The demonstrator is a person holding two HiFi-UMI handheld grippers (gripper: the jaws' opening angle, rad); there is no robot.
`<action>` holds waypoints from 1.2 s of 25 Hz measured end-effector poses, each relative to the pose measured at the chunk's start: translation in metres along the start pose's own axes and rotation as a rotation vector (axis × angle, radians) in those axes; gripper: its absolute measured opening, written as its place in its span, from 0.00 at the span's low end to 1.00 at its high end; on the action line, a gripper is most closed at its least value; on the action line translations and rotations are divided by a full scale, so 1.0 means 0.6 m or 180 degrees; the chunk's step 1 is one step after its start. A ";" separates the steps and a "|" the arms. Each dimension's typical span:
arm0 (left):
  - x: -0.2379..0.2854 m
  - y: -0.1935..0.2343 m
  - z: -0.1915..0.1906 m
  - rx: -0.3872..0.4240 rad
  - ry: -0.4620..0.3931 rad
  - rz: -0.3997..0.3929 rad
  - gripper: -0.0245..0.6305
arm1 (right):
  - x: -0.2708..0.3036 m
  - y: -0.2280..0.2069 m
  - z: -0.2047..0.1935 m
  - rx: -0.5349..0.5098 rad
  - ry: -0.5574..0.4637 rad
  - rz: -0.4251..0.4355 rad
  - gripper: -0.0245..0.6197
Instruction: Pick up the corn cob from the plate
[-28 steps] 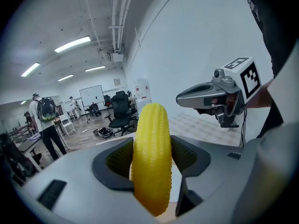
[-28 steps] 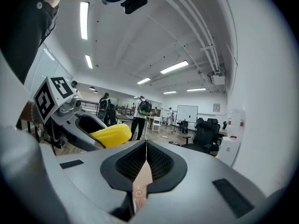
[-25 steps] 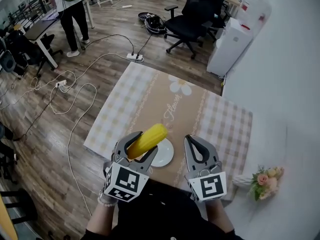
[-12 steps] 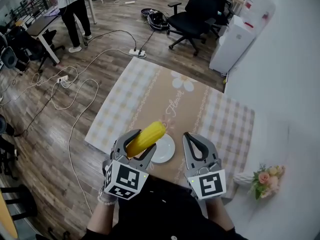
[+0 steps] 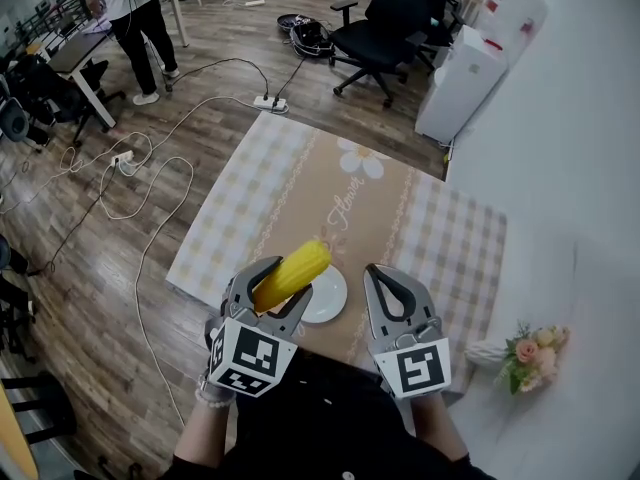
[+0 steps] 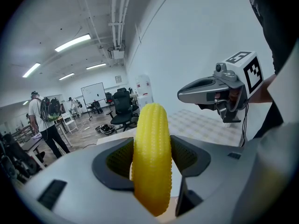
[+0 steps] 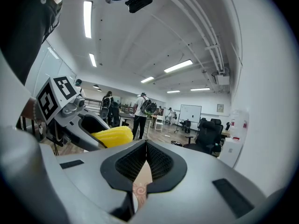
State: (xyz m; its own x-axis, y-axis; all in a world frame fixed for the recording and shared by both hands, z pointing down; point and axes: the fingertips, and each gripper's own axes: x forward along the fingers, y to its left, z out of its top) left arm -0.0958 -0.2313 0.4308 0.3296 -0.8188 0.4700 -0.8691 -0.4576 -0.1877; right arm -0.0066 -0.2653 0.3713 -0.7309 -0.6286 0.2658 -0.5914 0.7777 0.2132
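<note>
At lower centre-left of the head view, the left gripper (image 5: 285, 288). Clamps the corn cob (image 5: 296, 272) near its lower end, jaws parted only to the cob's thickness, ribbed pads pressing on both flanks. Confirmed in the left gripper view, with most of the cob projecting beyond the jaws; in the head view, pointing toward upper right.

Below and right of the cob, the white plate (image 5: 338, 303), on the checked tablecloth (image 5: 340, 198) near its front edge. Bears nothing visible; partly masked on its left by the cob and the left jaws.

Just right of the plate, the right gripper (image 5: 387, 278). Carries nothing; jaws brought together at the tips, with only a sliver of tablecloth visible through the gap behind them in the right gripper view.

Change over the last second: very slight. Against the two earlier head views, same grip, same tilt of the cob, same station above the plate's left rim. Small drift only, much of it attributable to camera movement. No slippage noted.

Assessment: cob judged lifted clear of the plate and not touching it, though clearance not determinable from above. Pick-up appears essentially accomplished; remains only to keep the clamp firm. Risk: rounded cob, gripped off-centre, liable to pivot if pressure eases.
</note>
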 end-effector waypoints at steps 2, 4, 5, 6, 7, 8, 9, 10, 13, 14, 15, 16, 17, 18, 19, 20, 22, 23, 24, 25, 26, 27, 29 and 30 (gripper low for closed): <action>0.001 0.000 -0.001 -0.0004 0.0006 -0.0004 0.43 | -0.001 0.000 -0.001 -0.0004 0.0009 0.0001 0.10; 0.001 0.001 -0.002 -0.0016 0.0009 -0.0004 0.43 | -0.001 0.000 -0.001 0.0001 0.0010 0.0004 0.10; 0.001 0.001 -0.002 -0.0024 0.0010 -0.0003 0.43 | -0.002 0.000 -0.001 0.0003 0.0008 0.0007 0.10; 0.001 0.001 -0.002 -0.0029 0.0013 -0.0003 0.43 | -0.002 0.000 -0.001 0.0004 0.0009 0.0010 0.10; 0.000 0.001 -0.002 -0.0030 0.0015 -0.0002 0.43 | -0.003 0.001 -0.001 0.0004 0.0010 0.0012 0.10; 0.000 0.000 -0.002 -0.0029 0.0017 -0.0001 0.43 | -0.004 0.001 -0.001 0.0003 0.0011 0.0014 0.10; 0.000 0.000 -0.002 -0.0025 0.0018 -0.0002 0.43 | -0.005 0.002 -0.002 0.0002 0.0012 0.0015 0.10; 0.001 -0.001 -0.002 -0.0021 0.0018 -0.0004 0.42 | -0.006 0.002 -0.002 -0.0001 0.0015 0.0016 0.10; 0.002 -0.002 -0.001 -0.0001 0.0020 -0.0015 0.42 | -0.007 0.003 -0.004 -0.0006 0.0033 0.0021 0.10; 0.003 -0.002 -0.001 0.0005 0.0022 -0.0018 0.42 | -0.007 0.003 -0.005 -0.0006 0.0035 0.0022 0.10; 0.003 -0.003 -0.001 0.0006 0.0022 -0.0020 0.42 | -0.007 0.003 -0.005 -0.0006 0.0036 0.0023 0.10; 0.004 -0.003 -0.001 0.0005 0.0023 -0.0022 0.42 | -0.008 0.003 -0.006 -0.0005 0.0038 0.0024 0.10; 0.004 -0.004 -0.001 0.0002 0.0023 -0.0024 0.42 | -0.008 0.003 -0.006 -0.0004 0.0040 0.0025 0.10; 0.005 -0.004 -0.002 0.0000 0.0025 -0.0026 0.42 | -0.008 0.003 -0.007 -0.0002 0.0042 0.0025 0.10; 0.005 -0.005 -0.002 -0.0002 0.0026 -0.0028 0.42 | -0.009 0.003 -0.007 -0.0001 0.0044 0.0025 0.10; 0.005 -0.005 -0.003 -0.0003 0.0029 -0.0029 0.42 | -0.009 0.004 -0.008 0.0000 0.0047 0.0027 0.10; 0.004 -0.005 -0.004 -0.0009 0.0031 -0.0028 0.42 | -0.009 0.005 -0.009 0.0011 0.0057 0.0029 0.10; 0.004 -0.005 -0.004 -0.0014 0.0032 -0.0027 0.42 | -0.009 0.006 -0.010 0.0016 0.0065 0.0032 0.10; 0.004 -0.004 -0.005 -0.0022 0.0034 -0.0026 0.42 | -0.009 0.007 -0.011 0.0018 0.0076 0.0040 0.10; 0.003 -0.004 -0.006 -0.0031 0.0037 -0.0025 0.42 | -0.009 0.009 -0.013 0.0018 0.0091 0.0055 0.10; 0.002 -0.004 -0.008 -0.0038 0.0041 -0.0024 0.42 | -0.008 0.012 -0.014 0.0019 0.0103 0.0072 0.10; 0.001 -0.003 -0.009 -0.0040 0.0043 -0.0023 0.42 | -0.008 0.015 -0.015 0.0021 0.0109 0.0086 0.10; -0.001 -0.001 -0.008 -0.0047 0.0036 -0.0015 0.42 | -0.008 0.018 -0.014 0.0030 0.0114 0.0095 0.10; -0.001 -0.001 -0.007 -0.0060 0.0028 -0.0008 0.42 | -0.008 0.018 -0.013 0.0028 0.0114 0.0098 0.10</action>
State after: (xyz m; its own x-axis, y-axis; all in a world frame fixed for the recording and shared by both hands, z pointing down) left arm -0.0973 -0.2291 0.4343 0.3286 -0.8146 0.4779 -0.8751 -0.4529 -0.1703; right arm -0.0071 -0.2538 0.3800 -0.7363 -0.6037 0.3057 -0.5718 0.7966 0.1960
